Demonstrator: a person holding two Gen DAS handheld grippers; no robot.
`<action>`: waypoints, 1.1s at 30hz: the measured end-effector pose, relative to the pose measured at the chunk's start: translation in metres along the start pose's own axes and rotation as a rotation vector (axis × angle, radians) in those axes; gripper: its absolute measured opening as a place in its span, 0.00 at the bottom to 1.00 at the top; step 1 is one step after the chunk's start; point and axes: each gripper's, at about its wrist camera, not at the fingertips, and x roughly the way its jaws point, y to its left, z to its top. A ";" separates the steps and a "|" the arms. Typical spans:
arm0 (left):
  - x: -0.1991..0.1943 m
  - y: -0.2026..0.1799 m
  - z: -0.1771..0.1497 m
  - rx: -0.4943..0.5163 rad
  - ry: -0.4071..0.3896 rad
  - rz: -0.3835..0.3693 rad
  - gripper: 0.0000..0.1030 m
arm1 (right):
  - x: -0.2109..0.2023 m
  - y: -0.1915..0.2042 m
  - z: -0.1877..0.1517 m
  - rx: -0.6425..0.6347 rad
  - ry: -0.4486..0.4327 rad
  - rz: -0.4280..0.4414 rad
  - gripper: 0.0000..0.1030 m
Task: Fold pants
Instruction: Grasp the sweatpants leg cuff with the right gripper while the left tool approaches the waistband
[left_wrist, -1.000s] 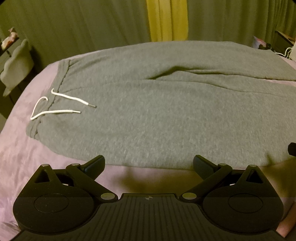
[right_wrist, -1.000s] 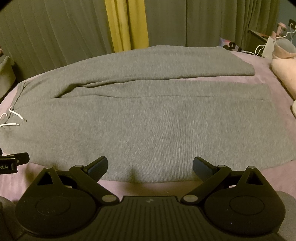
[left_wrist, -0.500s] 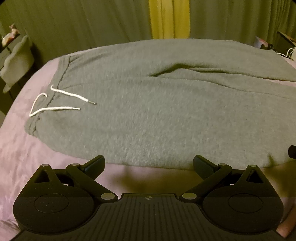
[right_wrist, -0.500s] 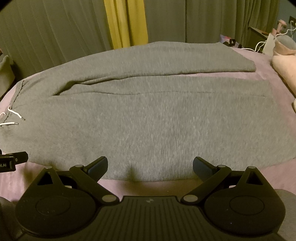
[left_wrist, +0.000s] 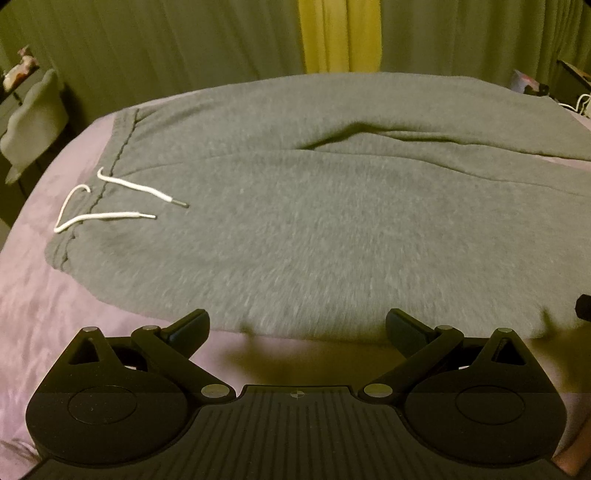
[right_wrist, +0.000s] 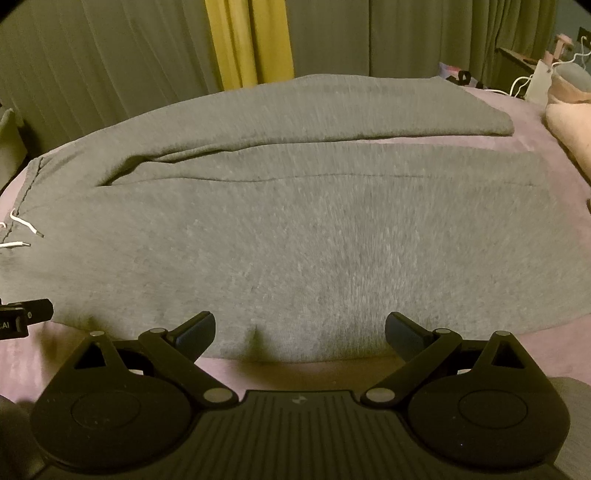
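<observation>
Grey sweatpants (left_wrist: 314, 221) lie flat across a pink bed, waistband at the left with a white drawstring (left_wrist: 122, 199), legs running to the right. My left gripper (left_wrist: 297, 328) hangs open just above the near hem edge, nothing between its fingers. In the right wrist view the same sweatpants (right_wrist: 295, 240) fill the middle, both legs side by side. My right gripper (right_wrist: 300, 332) is open too, fingers spread over the near edge of the closer leg. The drawstring (right_wrist: 24, 230) shows at the far left there.
The pink bedsheet (left_wrist: 33, 314) surrounds the pants. Grey curtains with a yellow panel (right_wrist: 249, 44) hang behind the bed. A pale pillow (right_wrist: 569, 125) and white cables (right_wrist: 532, 79) sit at the back right. The other gripper's tip (right_wrist: 22, 317) pokes in at left.
Both grippers have moved forward and lower toward the near edge of the pants. Their fingers stay spread. The pants have not shifted.
</observation>
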 end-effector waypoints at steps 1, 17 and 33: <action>0.001 0.000 0.001 -0.003 -0.004 0.006 1.00 | 0.000 -0.001 0.000 0.000 -0.007 0.006 0.96; 0.061 0.006 0.089 -0.315 -0.130 0.132 1.00 | 0.045 -0.030 0.058 0.103 -0.078 0.005 0.96; 0.133 0.054 0.077 -0.478 -0.276 0.291 1.00 | 0.191 -0.017 0.284 0.268 -0.107 -0.036 0.77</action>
